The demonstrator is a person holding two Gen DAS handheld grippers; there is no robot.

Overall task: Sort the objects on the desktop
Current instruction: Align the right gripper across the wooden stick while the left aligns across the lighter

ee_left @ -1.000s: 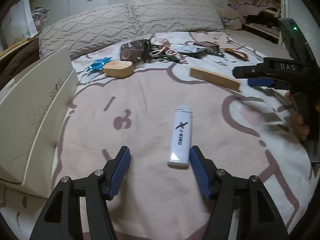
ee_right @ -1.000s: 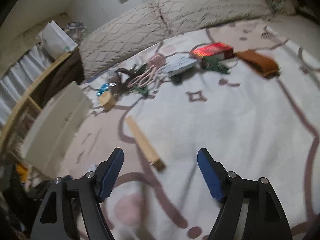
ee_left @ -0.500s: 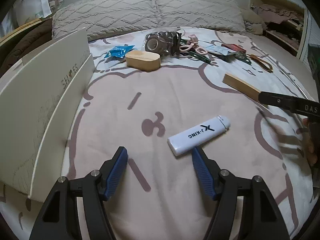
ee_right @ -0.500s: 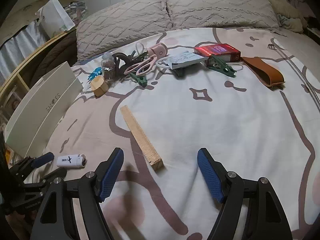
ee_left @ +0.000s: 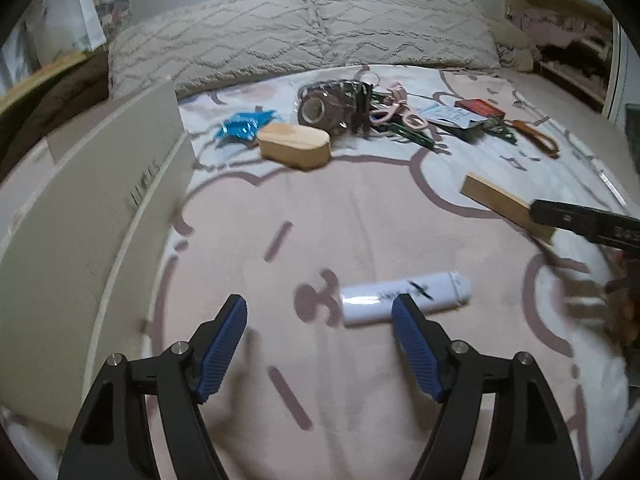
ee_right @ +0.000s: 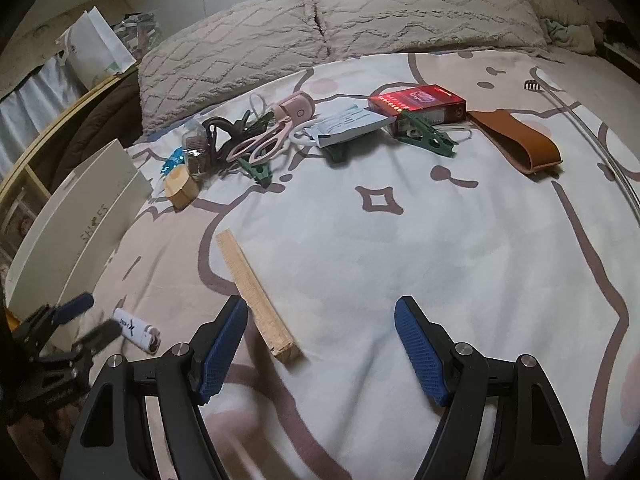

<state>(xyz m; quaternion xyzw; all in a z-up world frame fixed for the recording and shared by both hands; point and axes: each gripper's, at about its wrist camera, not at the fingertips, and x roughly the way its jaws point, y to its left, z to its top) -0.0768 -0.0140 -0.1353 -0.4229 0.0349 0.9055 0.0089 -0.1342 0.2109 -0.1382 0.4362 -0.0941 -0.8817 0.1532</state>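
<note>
A white lighter (ee_left: 404, 298) lies on the bedspread just ahead of my left gripper (ee_left: 320, 316), which is open and empty; its right finger overlaps the lighter's near side. The lighter also shows in the right wrist view (ee_right: 138, 330), with the left gripper (ee_right: 86, 320) beside it. My right gripper (ee_right: 320, 320) is open and empty above the bed. A wooden strip (ee_right: 256, 294) lies by its left finger and also shows in the left wrist view (ee_left: 504, 206). A white shoe box (ee_left: 92, 220) stands at the left.
A clutter pile lies further back: a wooden block (ee_left: 294, 146), a blue wrapper (ee_left: 244, 126), a tape roll in plastic (ee_left: 320, 106), pink scissors (ee_right: 264, 142), green clips (ee_right: 430, 136), a red box (ee_right: 418, 104), a brown leather strap (ee_right: 520, 142). Pillows (ee_right: 360, 12) line the headboard.
The left gripper's view has swung, so the lighter now lies crosswise ahead of it instead of lengthwise. The right gripper has come closer to the wooden strip. Both stay open.
</note>
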